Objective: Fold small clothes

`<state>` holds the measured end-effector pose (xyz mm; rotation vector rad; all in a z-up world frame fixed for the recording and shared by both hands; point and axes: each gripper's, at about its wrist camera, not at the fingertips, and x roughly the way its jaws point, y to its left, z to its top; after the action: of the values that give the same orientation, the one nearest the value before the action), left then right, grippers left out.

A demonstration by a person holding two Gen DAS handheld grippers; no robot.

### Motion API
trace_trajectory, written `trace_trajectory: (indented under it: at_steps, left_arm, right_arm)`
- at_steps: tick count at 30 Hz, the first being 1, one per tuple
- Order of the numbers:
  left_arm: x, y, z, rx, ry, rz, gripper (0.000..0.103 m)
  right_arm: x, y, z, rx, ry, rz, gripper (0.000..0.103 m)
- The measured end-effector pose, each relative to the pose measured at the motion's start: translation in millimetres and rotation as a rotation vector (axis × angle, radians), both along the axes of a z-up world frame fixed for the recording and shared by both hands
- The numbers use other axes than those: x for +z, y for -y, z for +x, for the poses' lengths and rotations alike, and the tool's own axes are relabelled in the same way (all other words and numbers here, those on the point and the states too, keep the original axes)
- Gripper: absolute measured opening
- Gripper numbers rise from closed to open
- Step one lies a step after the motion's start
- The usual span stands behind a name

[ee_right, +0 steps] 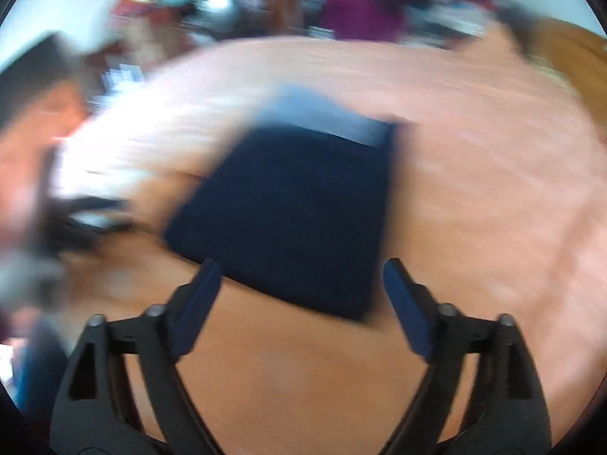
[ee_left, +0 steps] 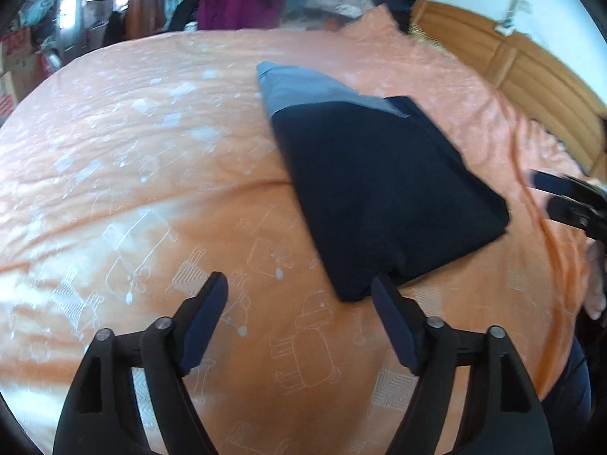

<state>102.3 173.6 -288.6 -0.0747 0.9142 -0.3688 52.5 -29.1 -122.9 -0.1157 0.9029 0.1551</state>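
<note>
A dark navy folded garment with a grey band at its far end lies flat on an orange bedspread, right of centre in the left wrist view. The left claw is spread wide and holds nothing; its right finger sits at the garment's near corner. The right claw, also wide and empty, hovers just short of the garment's near edge in a blurred view. The likely risk is that a finger snags that near corner or drags across the cloth, pulling the neat fold open or rumpling the soft bedspread beneath.
</note>
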Motion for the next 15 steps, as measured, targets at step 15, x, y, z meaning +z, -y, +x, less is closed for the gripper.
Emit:
trace_trajectory:
  at_steps: [15]
  left_arm:
    - [-38, 10, 21, 0.164, -0.122, 0.201, 0.103]
  right_arm:
    - [-78, 89, -19, -0.282, -0.174, -0.011, 0.103]
